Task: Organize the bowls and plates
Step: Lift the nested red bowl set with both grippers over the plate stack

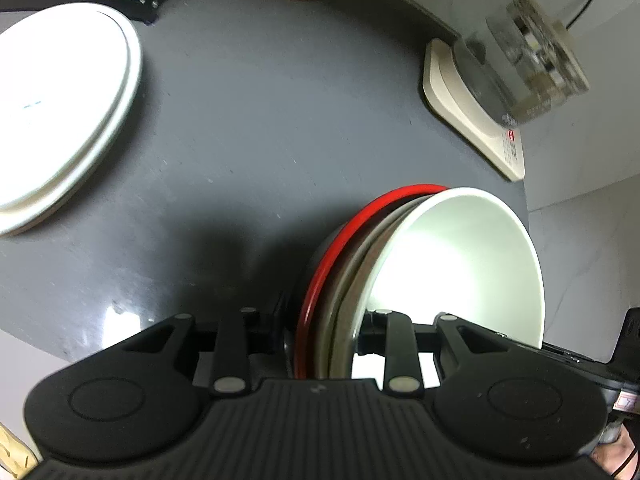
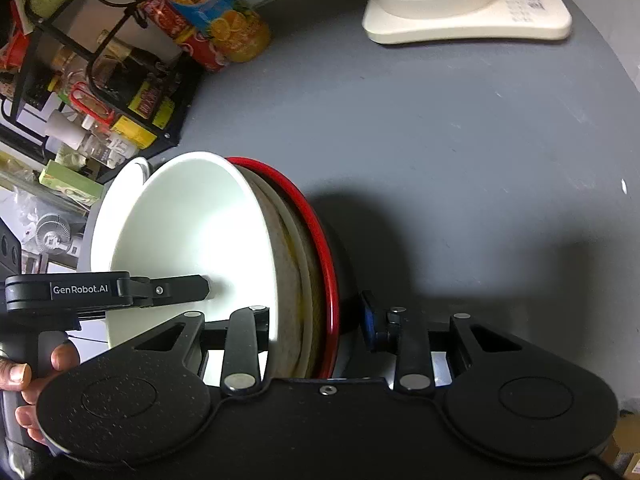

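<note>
A nested stack of bowls is held above the grey counter [image 1: 260, 112]: a white bowl [image 1: 460, 264] innermost, a beige one [image 1: 352, 276] around it, a red-rimmed dark one [image 1: 340, 240] outermost. My left gripper [image 1: 320, 332] is shut on the stack's rims on one side. My right gripper [image 2: 316, 328] is shut on the rims on the opposite side, where the white bowl [image 2: 192, 232] and red rim [image 2: 320, 232] show. The left gripper's finger [image 2: 168, 289] shows inside the white bowl. Two stacked white plates [image 1: 60, 112] lie at far left.
A cream appliance base [image 1: 472, 108] with a glass jug [image 1: 520, 60] stands at the back right, also in the right wrist view [image 2: 468, 12]. A black wire rack [image 2: 100, 80] of bottles and packets and an orange drink bottle [image 2: 216, 12] stand at the back.
</note>
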A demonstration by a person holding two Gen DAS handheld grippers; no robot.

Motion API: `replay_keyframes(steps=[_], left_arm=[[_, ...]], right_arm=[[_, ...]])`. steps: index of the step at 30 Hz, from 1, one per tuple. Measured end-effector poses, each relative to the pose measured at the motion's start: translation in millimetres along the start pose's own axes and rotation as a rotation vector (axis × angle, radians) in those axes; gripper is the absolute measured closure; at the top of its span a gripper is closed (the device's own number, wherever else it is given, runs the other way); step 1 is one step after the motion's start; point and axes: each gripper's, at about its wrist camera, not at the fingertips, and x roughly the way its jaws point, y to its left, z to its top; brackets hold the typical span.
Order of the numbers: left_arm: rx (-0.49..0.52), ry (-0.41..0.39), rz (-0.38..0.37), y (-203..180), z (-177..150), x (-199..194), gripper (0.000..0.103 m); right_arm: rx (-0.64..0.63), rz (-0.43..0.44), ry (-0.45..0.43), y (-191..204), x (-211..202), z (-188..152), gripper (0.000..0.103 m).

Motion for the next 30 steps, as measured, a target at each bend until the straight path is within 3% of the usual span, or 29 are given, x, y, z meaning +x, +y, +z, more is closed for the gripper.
replay_keyframes(steps=[9,30], left_arm=[[-0.024,-0.025,0.005,21.1,21.7,-31.7,0.073],[0.032,-0.097,-0.02,67.1,79.6,-98.6,0.072]], right_arm=[[-0.013,0.022,-0.02,41.0,5.8,10.8,0.07],[-0.02,0.032,-0.114,124.6,13.0,33.1,0.07]])
